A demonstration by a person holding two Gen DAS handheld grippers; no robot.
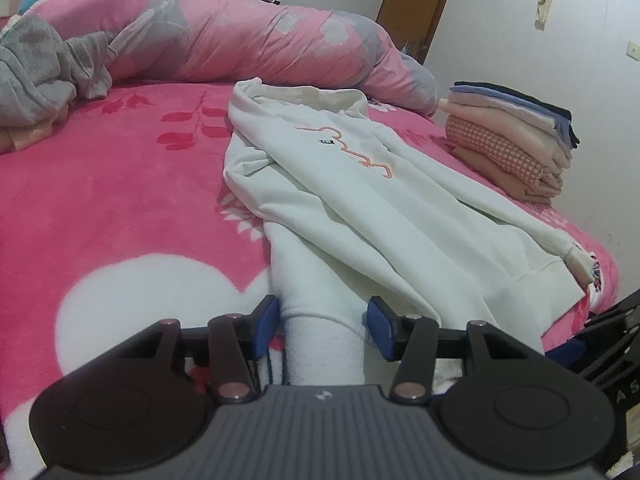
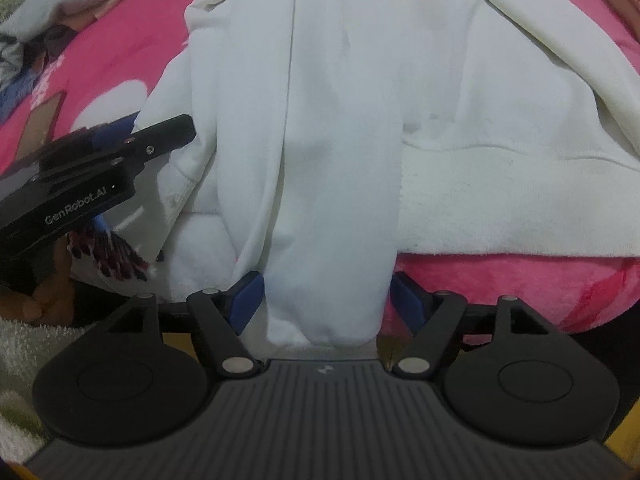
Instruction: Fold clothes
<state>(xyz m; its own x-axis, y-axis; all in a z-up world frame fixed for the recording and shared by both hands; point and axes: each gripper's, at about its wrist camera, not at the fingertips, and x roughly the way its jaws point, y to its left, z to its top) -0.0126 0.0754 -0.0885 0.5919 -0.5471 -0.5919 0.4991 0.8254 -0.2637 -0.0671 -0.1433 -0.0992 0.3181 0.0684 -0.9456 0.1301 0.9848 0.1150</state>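
Left tool (image 1: 322,326) open, astride ribbed cuff (image 1: 320,352). Right tool (image 2: 326,300) open, around sleeve (image 2: 332,220). White hoodie (image 1: 360,184) spread on bed (image 1: 120,200): soft fleece, light, limp; I'd pinch cuffs or hem. Folded stack (image 1: 508,140) beyond.

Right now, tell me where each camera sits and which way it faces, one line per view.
Left wrist: on the left gripper, low at the bed's near edge, looking across the white hoodie toward the folded stack and the wall; its own fingers flank a sleeve cuff.
Right wrist: on the right gripper, facing up the hoodie's hem; its fingers flank a sleeve, and the left gripper shows at left.
Shared: the hoodie and the pink blanket.
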